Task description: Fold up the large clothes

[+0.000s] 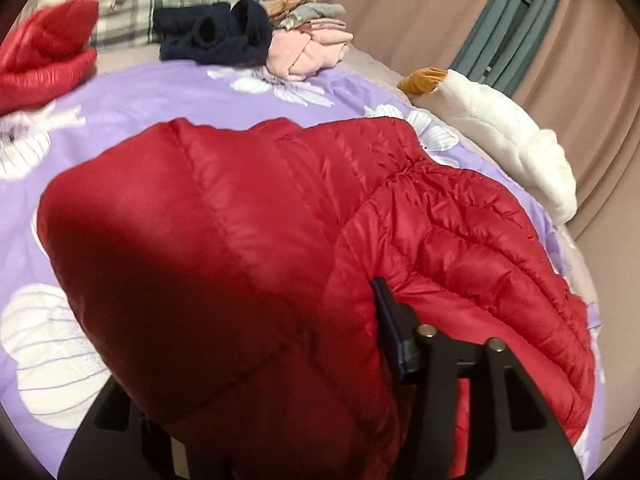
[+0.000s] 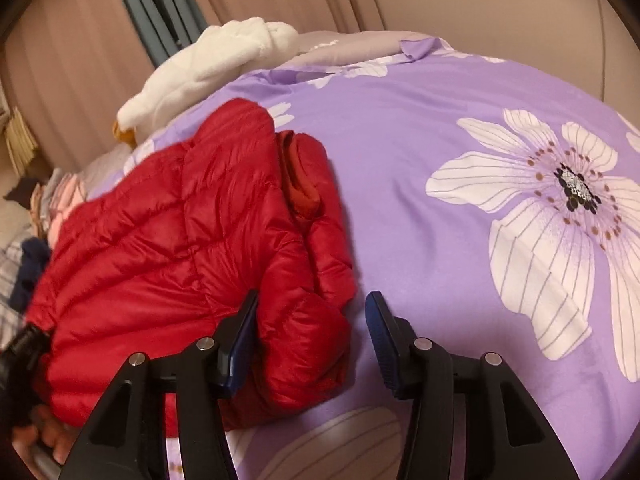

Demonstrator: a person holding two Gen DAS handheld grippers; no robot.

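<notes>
Left wrist view. A red quilted down jacket (image 1: 256, 248) lies bunched on a bed covered by a purple sheet with white flowers (image 1: 168, 92). The jacket fills the foreground and drapes over the left gripper (image 1: 280, 344); only its right finger (image 1: 394, 332), with a dark blue pad, shows, pressed against the fabric. The other finger is buried under the cloth, so whether the jaws actually clamp the jacket cannot be told. Farther back lie a second red padded garment (image 1: 44, 52), a dark navy garment (image 1: 216, 38), a folded pink garment (image 1: 308, 54) and a plaid pillow (image 1: 160, 0). A white plush toy with an orange end (image 1: 500, 140) rests on the bed's right edge, before a beige curtain (image 1: 420, 20).

Right wrist view. The right gripper (image 2: 312, 340) points down at the bed with its jaws apart. The jacket's lower edge bulges into the gap and touches the left pad (image 2: 240, 340); the right pad (image 2: 382, 340) stands clear over bare sheet, so nothing is clamped. At the lower left edge, a hand (image 2: 48, 436) shows beneath the jacket.
</notes>
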